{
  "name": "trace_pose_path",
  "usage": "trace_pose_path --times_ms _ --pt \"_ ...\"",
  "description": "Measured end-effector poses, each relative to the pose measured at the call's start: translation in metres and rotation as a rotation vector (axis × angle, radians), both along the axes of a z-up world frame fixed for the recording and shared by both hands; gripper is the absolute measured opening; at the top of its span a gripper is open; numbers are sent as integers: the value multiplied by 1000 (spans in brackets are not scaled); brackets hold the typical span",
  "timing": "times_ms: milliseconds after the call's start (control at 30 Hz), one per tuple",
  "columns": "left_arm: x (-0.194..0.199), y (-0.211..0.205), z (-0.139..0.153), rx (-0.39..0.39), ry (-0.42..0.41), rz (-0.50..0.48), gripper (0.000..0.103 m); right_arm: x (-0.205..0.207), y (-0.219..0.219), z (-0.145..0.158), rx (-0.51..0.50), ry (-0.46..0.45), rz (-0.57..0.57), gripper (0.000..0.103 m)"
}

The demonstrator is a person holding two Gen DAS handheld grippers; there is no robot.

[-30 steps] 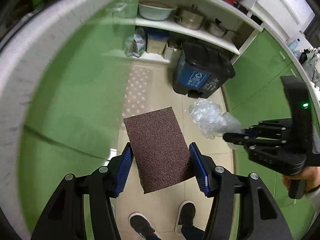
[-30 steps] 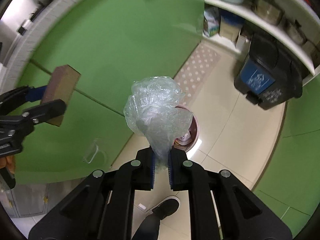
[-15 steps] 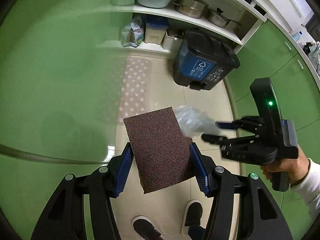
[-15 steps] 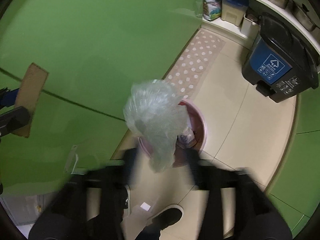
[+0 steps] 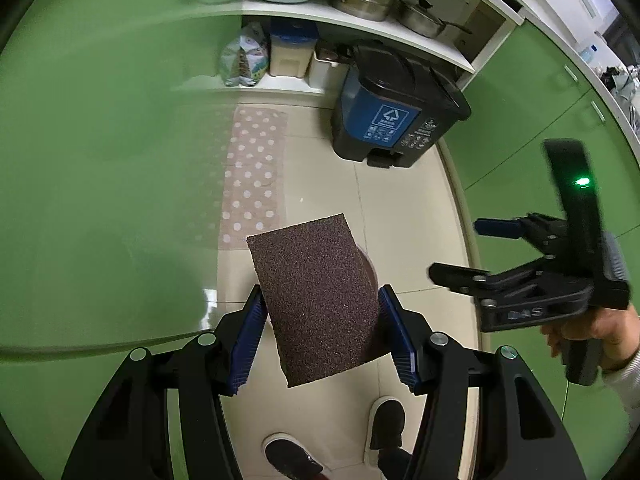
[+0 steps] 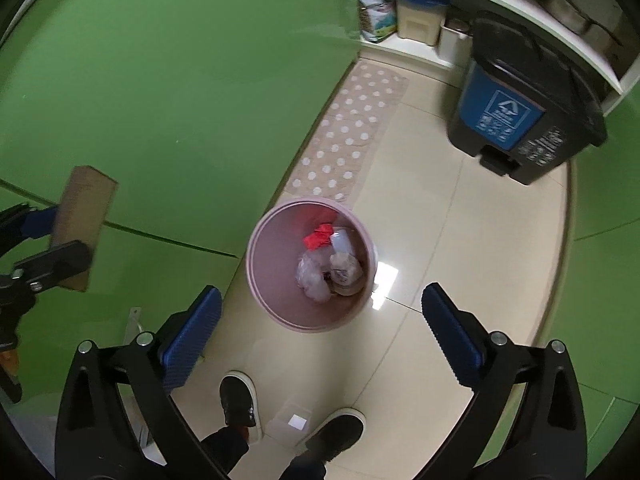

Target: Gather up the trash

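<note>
You hold a two-finger gripper in each hand above a cream tiled kitchen floor [image 6: 460,216]. The left gripper [image 5: 320,336] is clamped on a flat, rectangular brown scouring sponge [image 5: 316,300] with a coarse, gritty face. Its blue ribbed pads [image 5: 250,340] press the sponge's two long edges, and its long axis runs from the bottom of the frame up and slightly left, tilted.

The relation that matters is the sponge over the round pale pink plastic wastebasket [image 6: 308,316]. In the left wrist view the sponge covers nearly all of the basket; only a curved sliver of pink rim shows at the sponge's right edge, so the basket seems to lie almost straight below and a touch to the right.

In the right wrist view the basket sits in the middle of the frame, open mouth up. Inside lie crumpled clear plastic film [image 6: 310,276], a red scrap [image 6: 318,236] and a white piece.

The right gripper [image 6: 320,320] is opening, jaws spread wide, with nothing between them. It hangs over the basket's near rim. In this view the sponge shows at the far left edge, well left of the basket.

A black lidded pedal bin with a blue recycling label [image 6: 524,112] stands at the upper right. A beige mat with white dots [image 6: 352,128] runs along glossy green cabinet doors [image 6: 160,80].

The left hand carries the remaining piece.
</note>
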State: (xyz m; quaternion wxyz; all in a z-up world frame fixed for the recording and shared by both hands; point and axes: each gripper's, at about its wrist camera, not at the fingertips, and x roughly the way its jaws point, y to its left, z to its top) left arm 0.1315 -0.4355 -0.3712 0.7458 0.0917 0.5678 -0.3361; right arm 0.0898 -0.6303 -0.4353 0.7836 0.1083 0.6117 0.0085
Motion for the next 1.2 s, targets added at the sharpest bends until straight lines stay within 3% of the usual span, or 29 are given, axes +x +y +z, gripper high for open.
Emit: trace_pose_path --times_ms 433,467,500,533,900,1033,1200 --pt "5 -57 -11 9 13 -79 58 -38 -54 47 1 -39 -103 99" --pt "6 -60 -12 13 8 -80 71 -38 -56 47 1 -42 -107 99" --pt "6 -62 -12 13 3 -79 93 -39 -60 48 3 -45 -112 99" --pt "6 -64 -12 6 -9 -72 96 -40 -61 49 5 -47 -117 99" --pt "2 -65 -15 53 5 -51 96 -48 -66 53 5 -49 -126 99" --pt "-6 -60 11 37 -12 -43 96 -53 -63 70 -13 -54 -122 99" --pt "-22 -46 63 5 -45 -18 96 -65 -53 126 -40 -87 -108 99"
